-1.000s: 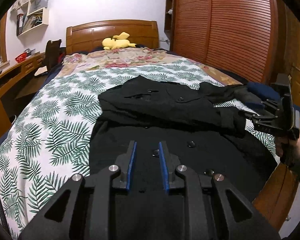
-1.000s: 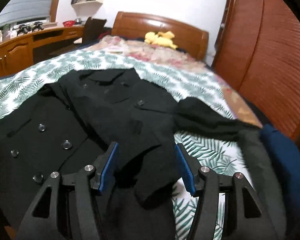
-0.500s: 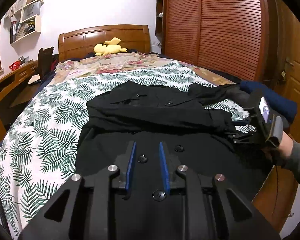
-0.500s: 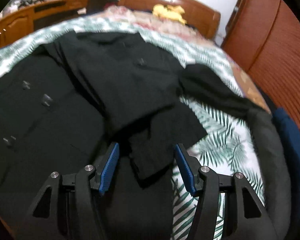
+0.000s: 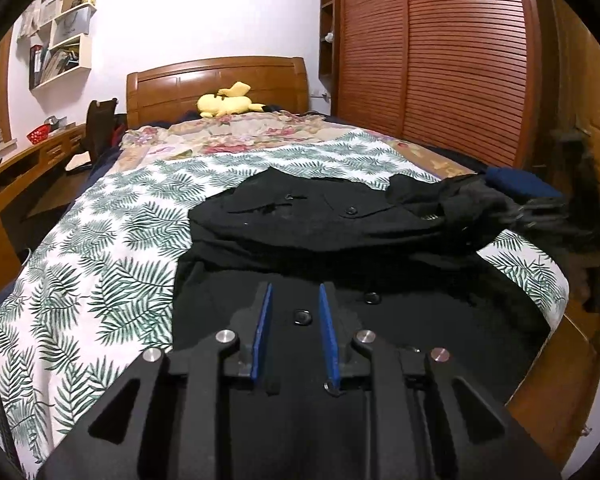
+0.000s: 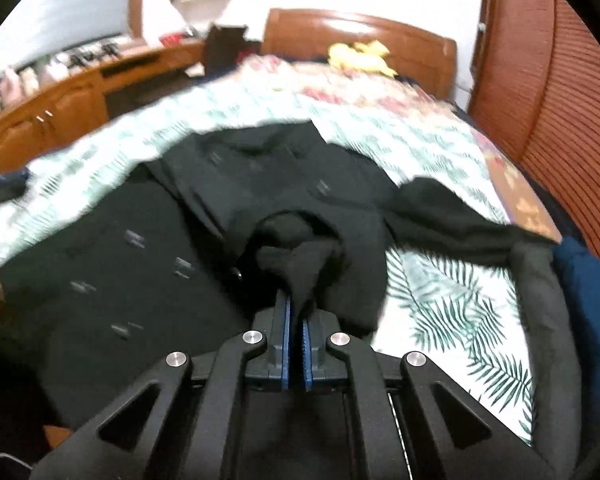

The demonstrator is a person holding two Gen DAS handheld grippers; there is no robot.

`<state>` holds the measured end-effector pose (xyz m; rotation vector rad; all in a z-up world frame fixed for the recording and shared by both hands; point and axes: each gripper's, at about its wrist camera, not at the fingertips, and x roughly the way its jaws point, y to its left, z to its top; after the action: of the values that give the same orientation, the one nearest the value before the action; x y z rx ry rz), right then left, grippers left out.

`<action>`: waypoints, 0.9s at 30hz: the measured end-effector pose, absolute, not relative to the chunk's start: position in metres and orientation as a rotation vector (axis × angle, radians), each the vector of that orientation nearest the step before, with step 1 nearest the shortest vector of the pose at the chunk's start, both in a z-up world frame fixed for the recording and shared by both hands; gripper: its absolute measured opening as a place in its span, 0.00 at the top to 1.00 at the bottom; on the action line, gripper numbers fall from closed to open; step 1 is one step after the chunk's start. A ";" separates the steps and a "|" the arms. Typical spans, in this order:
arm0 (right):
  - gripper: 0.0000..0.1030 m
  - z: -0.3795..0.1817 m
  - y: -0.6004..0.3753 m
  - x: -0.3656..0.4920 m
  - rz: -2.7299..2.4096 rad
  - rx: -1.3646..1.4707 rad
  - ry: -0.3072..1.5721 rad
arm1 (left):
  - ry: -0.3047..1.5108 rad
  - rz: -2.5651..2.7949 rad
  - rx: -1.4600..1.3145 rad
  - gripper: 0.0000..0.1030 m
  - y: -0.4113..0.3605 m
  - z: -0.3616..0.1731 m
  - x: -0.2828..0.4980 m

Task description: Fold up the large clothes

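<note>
- Palm-print bed (image 5: 100, 280): black coat (image 5: 340, 232) laid across it.
- Right claw (image 6: 295, 312), apart a second ago, now clamped on sleeve cuff (image 6: 300, 256); the fold can be started.
- Left claw (image 5: 294, 312) slightly apart, nothing held.

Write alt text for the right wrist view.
The right gripper, seen from its own wrist camera, has its blue-padded jaws shut on a bunched fold of a black buttoned coat lying on a bed with a palm-leaf sheet. A yellow plush toy lies by the wooden headboard; the picture is motion-blurred.
</note>
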<state>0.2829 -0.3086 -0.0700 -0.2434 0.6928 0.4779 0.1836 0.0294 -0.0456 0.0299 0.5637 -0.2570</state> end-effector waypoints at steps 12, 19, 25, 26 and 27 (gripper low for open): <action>0.99 -0.025 -0.308 0.259 0.591 0.038 0.727 | 0.554 -0.225 0.032 0.79 0.043 -0.043 0.180; 0.97 -0.082 -0.353 0.316 0.246 0.016 0.835 | 0.558 -0.248 0.038 0.79 0.031 -0.046 0.186; 0.62 -0.103 -0.365 0.328 0.210 -0.049 0.767 | 0.555 -0.273 0.043 0.75 0.010 -0.050 0.194; 0.62 -0.105 -0.365 0.329 0.219 -0.059 0.753 | 0.550 -0.280 0.039 0.74 0.005 -0.050 0.195; 0.61 -0.107 -0.365 0.330 0.229 -0.074 0.735 | 0.546 -0.282 0.037 0.73 0.001 -0.050 0.196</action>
<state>0.3299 -0.3649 -0.1069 -0.0736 0.7346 0.2295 0.1956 0.0015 -0.0505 0.0371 0.5457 -0.2818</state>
